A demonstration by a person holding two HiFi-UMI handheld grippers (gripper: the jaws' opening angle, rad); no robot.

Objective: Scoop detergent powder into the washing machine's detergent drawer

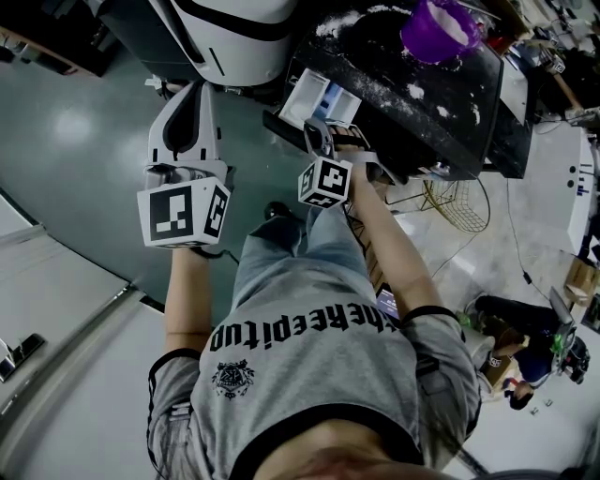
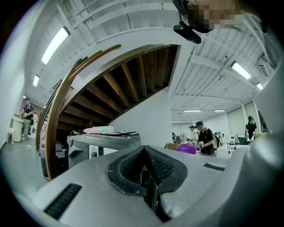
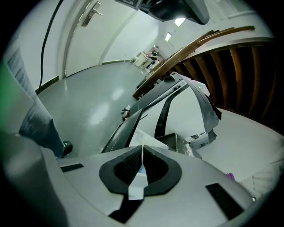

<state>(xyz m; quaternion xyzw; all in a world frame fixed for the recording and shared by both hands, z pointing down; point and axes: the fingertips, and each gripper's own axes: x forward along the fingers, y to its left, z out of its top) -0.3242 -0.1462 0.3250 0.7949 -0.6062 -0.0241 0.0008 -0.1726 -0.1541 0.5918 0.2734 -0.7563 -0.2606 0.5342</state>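
The detergent drawer point(image 1: 317, 97) stands pulled out of the black-topped machine point(image 1: 469, 122), whose top is dusted with white powder. A purple tub point(image 1: 439, 28) sits on that top. My right gripper point(image 1: 319, 131) is just in front of the drawer, shut on a thin white strip point(image 3: 141, 170) that looks like the scoop's handle. The drawer point(image 3: 179, 142) lies close beyond the jaws in the right gripper view. My left gripper point(image 1: 195, 91) hangs to the left over the floor, away from the drawer. Its pads point(image 2: 156, 165) meet with nothing between them. The tub point(image 2: 187, 148) shows far off in the left gripper view.
A white and black rounded unit point(image 1: 234, 37) stands behind the left gripper. A wire fan guard point(image 1: 459, 202) lies on the floor to the right of the machine. People sit at the lower right point(image 1: 516, 361). A wooden staircase point(image 2: 111, 84) rises on the left.
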